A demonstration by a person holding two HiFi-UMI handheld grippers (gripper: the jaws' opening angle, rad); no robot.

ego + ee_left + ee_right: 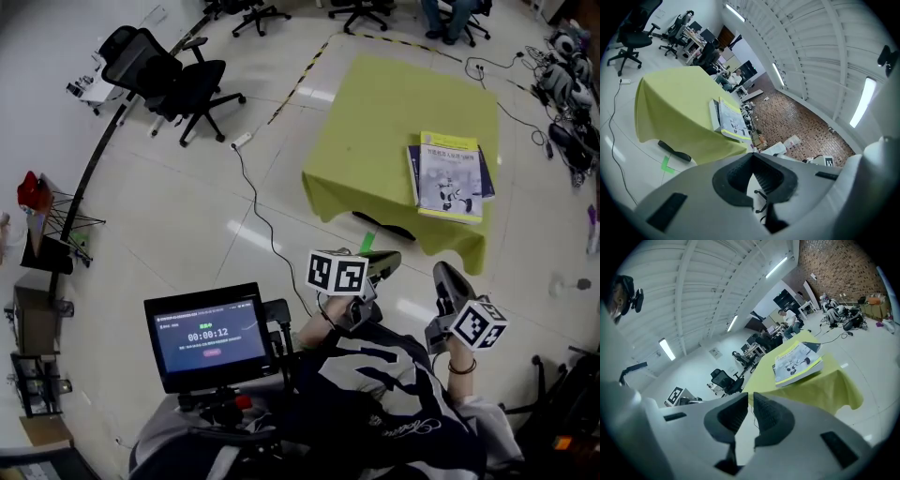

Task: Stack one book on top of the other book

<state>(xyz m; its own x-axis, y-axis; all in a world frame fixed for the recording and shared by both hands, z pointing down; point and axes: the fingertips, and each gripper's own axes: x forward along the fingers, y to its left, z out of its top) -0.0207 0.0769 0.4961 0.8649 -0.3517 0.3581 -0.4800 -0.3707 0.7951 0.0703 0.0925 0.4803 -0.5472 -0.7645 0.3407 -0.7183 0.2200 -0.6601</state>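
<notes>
The yellow-covered book [450, 178] lies flat on top of the dark blue book [413, 173] near the right front corner of the green table [375, 131]. Both grippers are held well short of the table's front edge, close to the person's chest. The left gripper [752, 157] has its jaws pressed together and empty; the right gripper [751, 397] shows only a thin slit between its jaws, with nothing in it

floor: pale glossy tiles [187, 216]; black cable [253, 211] trailing across | furniture: black office chairs [178, 80] upper left; table under yellow-green cloth [375, 131] upper right | wall: red brick [801, 117] | light: ceiling strip lights [863, 102]
</notes>
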